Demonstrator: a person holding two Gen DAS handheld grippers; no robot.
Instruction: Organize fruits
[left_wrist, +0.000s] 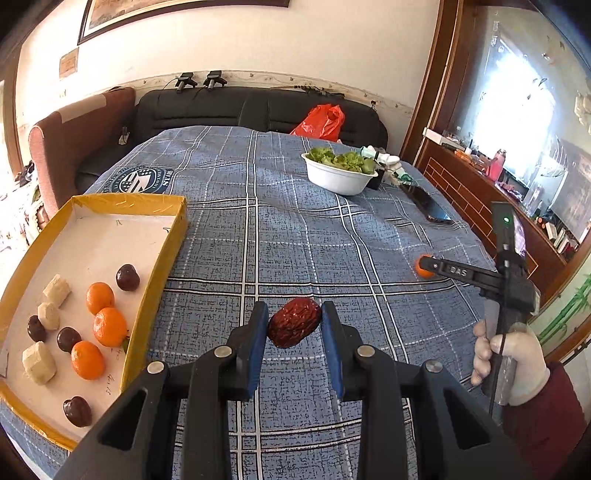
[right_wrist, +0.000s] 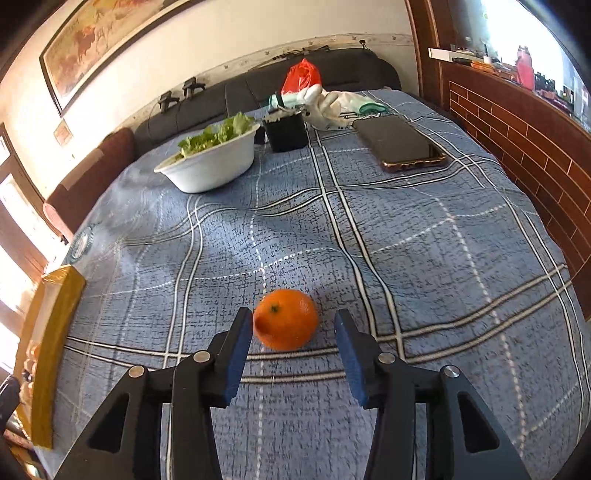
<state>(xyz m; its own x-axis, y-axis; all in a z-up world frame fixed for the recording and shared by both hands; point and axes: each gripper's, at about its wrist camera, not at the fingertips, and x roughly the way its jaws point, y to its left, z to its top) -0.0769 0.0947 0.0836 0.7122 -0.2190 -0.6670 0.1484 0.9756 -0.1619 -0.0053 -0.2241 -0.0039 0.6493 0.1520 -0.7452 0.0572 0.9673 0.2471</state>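
The left tool (left_wrist: 294, 325) brackets a wrinkled red date (left_wrist: 294, 322), its blue pads touching or nearly touching each end, so it looks clenched on the date, though whether the fruit is lifted off the cloth I cannot tell. The right tool (right_wrist: 294, 332) is spread wide around a loose orange (right_wrist: 286, 319): the left pad touches the fruit, the right pad stands clear, so nothing is gripped there. Each tool seems lined up on one stray fruit so both can go to the yellow-rimmed tray (left_wrist: 155, 258) at the left, which already holds oranges, dark round fruits and pale chunks. The tabletop wears a blue plaid cloth (right_wrist: 406, 240); farther back sit a white bowl of greens (right_wrist: 210, 166), a small black tub (right_wrist: 286, 133) and a phone (right_wrist: 402, 144). Behind is a dark sofa (left_wrist: 221, 107) with a red bag (left_wrist: 321, 122) on it.
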